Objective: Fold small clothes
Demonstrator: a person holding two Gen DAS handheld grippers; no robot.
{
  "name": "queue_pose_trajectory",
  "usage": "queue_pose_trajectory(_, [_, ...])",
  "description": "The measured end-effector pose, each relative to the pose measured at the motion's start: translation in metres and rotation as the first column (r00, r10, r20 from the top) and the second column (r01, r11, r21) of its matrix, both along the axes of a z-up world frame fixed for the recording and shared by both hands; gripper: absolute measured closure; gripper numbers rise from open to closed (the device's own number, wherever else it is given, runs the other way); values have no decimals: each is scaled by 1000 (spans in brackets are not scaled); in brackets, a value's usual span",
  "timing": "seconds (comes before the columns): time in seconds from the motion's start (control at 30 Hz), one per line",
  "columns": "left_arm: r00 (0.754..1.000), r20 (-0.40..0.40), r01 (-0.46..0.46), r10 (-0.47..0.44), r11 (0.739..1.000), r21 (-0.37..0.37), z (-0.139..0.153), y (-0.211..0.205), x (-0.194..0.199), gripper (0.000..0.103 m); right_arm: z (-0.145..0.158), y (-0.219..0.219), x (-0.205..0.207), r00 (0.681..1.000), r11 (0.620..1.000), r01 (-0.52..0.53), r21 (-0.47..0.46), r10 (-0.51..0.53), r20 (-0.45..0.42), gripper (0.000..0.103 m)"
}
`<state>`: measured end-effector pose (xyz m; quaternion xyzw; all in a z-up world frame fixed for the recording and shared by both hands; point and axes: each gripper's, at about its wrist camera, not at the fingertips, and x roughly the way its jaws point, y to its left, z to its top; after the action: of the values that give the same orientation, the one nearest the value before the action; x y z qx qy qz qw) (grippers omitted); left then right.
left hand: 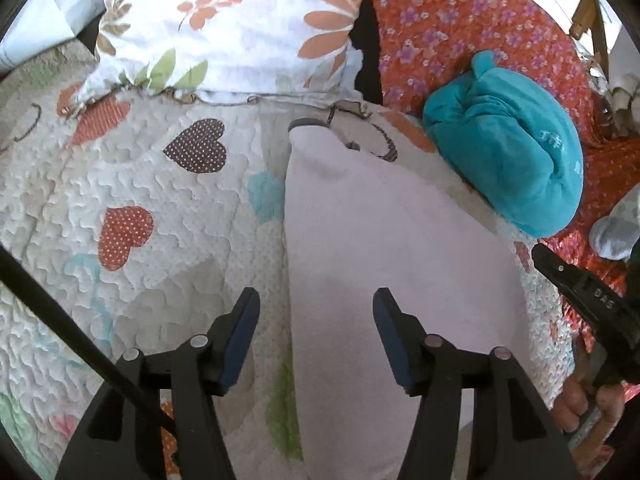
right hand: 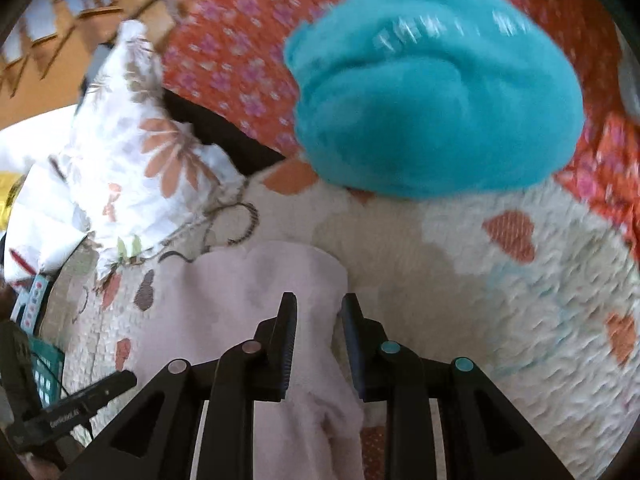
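Observation:
A pale pink garment lies flat on the quilted heart-print bedspread. My left gripper is open above its near left edge, one finger over the quilt, one over the cloth. In the right wrist view the same pink garment lies under my right gripper, whose fingers stand a narrow gap apart over the cloth's right edge, holding nothing I can see. The right gripper also shows at the right edge of the left wrist view. A rolled teal garment lies beyond, also in the right wrist view.
A white floral pillow lies at the back, with an orange floral blanket to its right. A grey sock sits at the far right. Wooden furniture stands behind the bed.

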<state>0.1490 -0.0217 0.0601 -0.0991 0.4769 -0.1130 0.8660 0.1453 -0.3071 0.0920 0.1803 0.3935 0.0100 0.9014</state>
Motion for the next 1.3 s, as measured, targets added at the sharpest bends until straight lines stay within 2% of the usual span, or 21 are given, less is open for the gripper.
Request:
queue_pose_trajectory(0.1, [999,4,51,-51,998,46,-4,-16,-9,45,-4,7,-6,996,993,-87,81,89,-21,78])
queue_pose_trajectory(0.17, [998,-11,66,-65,991,119,-14,-26,-17,45,-15,17,-5,987,976,-141,164,151,-50,78])
queue_pose_trajectory(0.23, [998,-35,62,-58,986,157,-26,-27,-23,45,-34,25,-2,968,950,-195,243,226,-107,78])
queue_pose_trajectory(0.27, [998,-36,54,-49,987,152,-31,-24,-27,43,-44,25,-1,962,950,-193,246,233,-145,79])
queue_pose_trajectory(0.3, [998,-32,52,-48,988,145,-32,-22,-29,41,-50,24,0,961,960,-177,216,216,-173,83])
queue_pose_trajectory(0.4, [998,-25,60,-57,989,138,-32,-16,-32,37,-55,7,-2,969,991,-90,99,110,-221,87])
queue_pose_trajectory(0.43, [998,-24,59,-57,990,129,-31,-13,-33,37,-52,1,-4,972,999,-41,30,47,-230,85])
queue_pose_trajectory(0.47, [998,-24,56,-53,992,116,-30,-9,-34,37,-47,-6,-8,976,998,22,-65,-35,-216,76])
queue_pose_trajectory(0.5, [998,-24,54,-51,993,106,-28,-7,-35,37,-42,-11,-11,980,997,39,-73,-53,-194,76])
queue_pose_trajectory(0.6, [999,0,46,-46,993,106,-21,-2,-41,37,-27,-20,-19,989,998,65,11,-63,-135,75])
queue_pose_trajectory(0.73, [998,58,13,-21,991,135,-7,6,-50,37,-4,8,-32,999,998,-3,-61,1,-40,76])
queue_pose_trajectory(0.83, [995,98,-27,12,987,156,1,16,-56,37,2,43,-38,995,994,-101,-51,100,-22,76])
queue_pose_trajectory(1.1, [985,156,-105,74,974,202,15,42,-65,36,-29,135,-38,950,953,-300,-35,295,-106,79])
queue_pose_trajectory(1.2, [982,169,-123,87,968,219,18,52,-67,36,-44,159,-38,931,937,-345,-48,335,-146,79])
queue_pose_trajectory(1.3, [980,177,-134,94,965,226,20,59,-68,36,-47,169,-47,927,927,-361,-99,345,-150,79])
